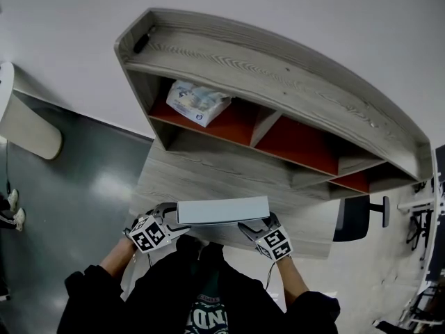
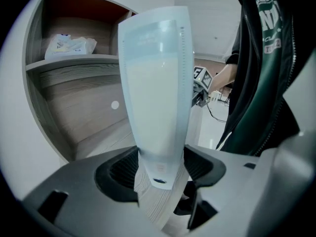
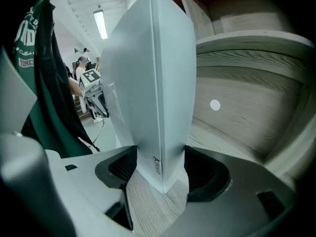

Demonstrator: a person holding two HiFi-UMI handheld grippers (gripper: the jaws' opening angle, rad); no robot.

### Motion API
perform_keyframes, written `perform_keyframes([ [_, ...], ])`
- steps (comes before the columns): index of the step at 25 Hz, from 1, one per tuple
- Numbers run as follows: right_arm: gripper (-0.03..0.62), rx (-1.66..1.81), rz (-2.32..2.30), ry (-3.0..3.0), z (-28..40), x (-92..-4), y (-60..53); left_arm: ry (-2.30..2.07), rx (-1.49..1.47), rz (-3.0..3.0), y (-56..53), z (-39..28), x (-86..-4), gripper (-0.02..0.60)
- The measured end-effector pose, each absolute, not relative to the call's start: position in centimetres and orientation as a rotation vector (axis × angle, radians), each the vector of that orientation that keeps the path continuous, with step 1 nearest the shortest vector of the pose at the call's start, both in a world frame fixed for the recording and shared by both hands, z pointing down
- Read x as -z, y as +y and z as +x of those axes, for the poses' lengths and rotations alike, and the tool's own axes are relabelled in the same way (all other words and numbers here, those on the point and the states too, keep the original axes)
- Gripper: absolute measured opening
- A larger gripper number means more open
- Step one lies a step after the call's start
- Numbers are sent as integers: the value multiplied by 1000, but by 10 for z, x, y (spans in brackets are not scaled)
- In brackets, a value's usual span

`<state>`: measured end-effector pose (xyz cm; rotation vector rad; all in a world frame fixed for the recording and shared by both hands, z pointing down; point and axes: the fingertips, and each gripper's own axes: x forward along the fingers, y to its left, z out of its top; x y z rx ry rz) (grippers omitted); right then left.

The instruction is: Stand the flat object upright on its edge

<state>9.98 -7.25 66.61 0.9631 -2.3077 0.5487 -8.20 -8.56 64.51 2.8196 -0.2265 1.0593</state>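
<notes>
Over on the left the floor (image 1: 76, 186) is dark grey and shiny; next comes the wooden desk (image 1: 208, 172), pale grey with wavy grain lines; a curved shelf (image 1: 278, 68) of the same wood sits on top of it, with red backs inside; a crinkly plastic packet (image 1: 197, 101) lies in the left-most cubby. At the near edge of the desk a person holds a flat box (image 1: 222, 209) by its two ends; it is white, smooth and long, with sharp corners. The left gripper (image 1: 167, 223) has the box's left end; its black ribbed pads (image 2: 123, 169) press on both sides of the box, so the jaws stand fairly wide with the box filling the gap. The right gripper (image 1: 254, 227) has the right end the same way; its black bumpy pads (image 3: 202, 169) are tight on each side. The box's low corner is right over the wood; I cannot tell if it touches. Far right stands a black chair (image 1: 354, 218).
</notes>
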Motion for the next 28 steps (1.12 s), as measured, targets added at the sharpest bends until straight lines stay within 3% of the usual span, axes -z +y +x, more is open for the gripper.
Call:
perform_keyframes([
  [11, 275, -514, 982, -2294, 95, -667, -71, -200, -939, 2783, -92, -83, -652, 351],
  [28, 275, -601, 1035, -2311, 92, -663, -80, -228, -753, 2810, -101, -70, -622, 296],
])
